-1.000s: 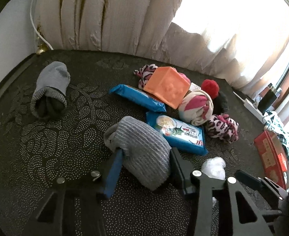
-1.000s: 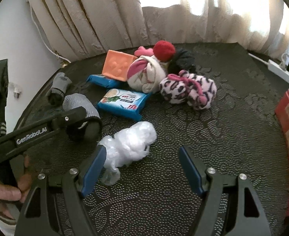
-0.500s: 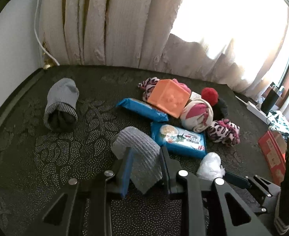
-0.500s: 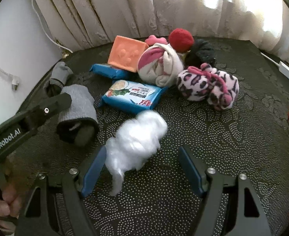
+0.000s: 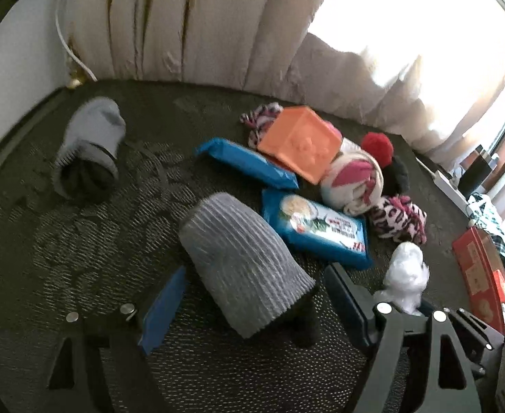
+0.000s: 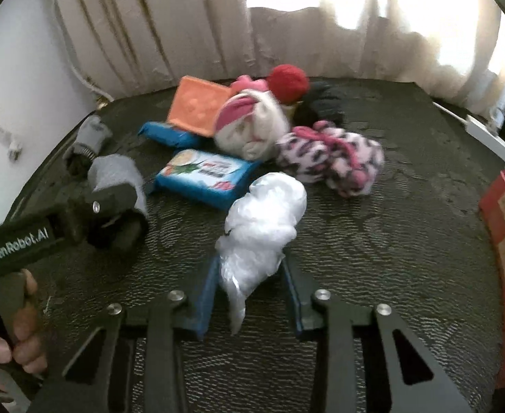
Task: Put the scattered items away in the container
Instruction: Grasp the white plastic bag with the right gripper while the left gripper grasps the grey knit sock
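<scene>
We are clenching the right hand-held gripper (image 6: 249, 292) on the plastic bag (image 6: 262, 216); left hand-held gripper (image 5: 252, 306) is just opening, released around the grey sock (image 5: 242, 261).

A dark patterned table (image 5: 80, 241) meets cream curtains (image 5: 201, 24) along its far edge. Bright daylight glows through them; a white wall (image 6: 22, 58) stands left.

"GenRobot.AI" – white lettering, left gripper (image 6: 90, 220) handle
</scene>
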Action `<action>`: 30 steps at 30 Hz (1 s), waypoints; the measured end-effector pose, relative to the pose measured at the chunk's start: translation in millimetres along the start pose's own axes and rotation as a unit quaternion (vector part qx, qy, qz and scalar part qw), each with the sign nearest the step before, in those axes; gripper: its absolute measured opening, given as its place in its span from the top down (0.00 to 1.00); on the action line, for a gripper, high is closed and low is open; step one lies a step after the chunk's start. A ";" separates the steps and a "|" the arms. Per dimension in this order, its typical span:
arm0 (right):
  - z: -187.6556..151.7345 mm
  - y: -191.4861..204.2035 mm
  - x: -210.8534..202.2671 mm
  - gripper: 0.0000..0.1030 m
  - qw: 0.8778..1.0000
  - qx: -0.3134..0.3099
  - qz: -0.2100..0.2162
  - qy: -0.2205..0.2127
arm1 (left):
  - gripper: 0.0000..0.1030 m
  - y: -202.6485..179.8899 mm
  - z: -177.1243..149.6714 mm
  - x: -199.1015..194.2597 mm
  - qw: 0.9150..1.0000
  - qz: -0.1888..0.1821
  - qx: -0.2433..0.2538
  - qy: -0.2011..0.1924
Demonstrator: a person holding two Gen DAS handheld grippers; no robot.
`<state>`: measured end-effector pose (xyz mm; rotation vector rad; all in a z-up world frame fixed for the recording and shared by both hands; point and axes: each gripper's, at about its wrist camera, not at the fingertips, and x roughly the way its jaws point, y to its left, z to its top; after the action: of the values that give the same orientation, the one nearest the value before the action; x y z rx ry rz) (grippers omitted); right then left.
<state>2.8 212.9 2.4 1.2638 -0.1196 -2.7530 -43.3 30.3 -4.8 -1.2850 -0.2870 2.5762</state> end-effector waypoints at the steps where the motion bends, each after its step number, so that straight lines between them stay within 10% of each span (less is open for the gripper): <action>1: -0.1 -1.8 -1.4 0.66 1.000 0.002 0.000 -0.003 | 0.19 -0.1 0.0 2.2 1.000 -0.003 -0.001 0.004; 14: -1.9 -5.8 3.7 0.65 1.000 0.016 0.016 0.010 | 0.50 3.8 -1.5 -7.2 1.000 0.009 0.000 -0.019; 19: 0.1 -13.2 1.5 0.34 0.999 0.037 0.017 0.004 | 0.50 -6.6 -3.0 -37.6 0.995 0.029 0.036 -0.083; 30: 8.2 -9.9 15.6 0.44 0.999 0.031 0.014 0.009 | 0.50 -35.2 -7.8 -39.2 0.989 0.041 0.099 -0.105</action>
<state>-14.2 220.9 -5.2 1.2917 -0.2198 -2.7342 -9.6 52.3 30.1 -0.9789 -0.0127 2.7321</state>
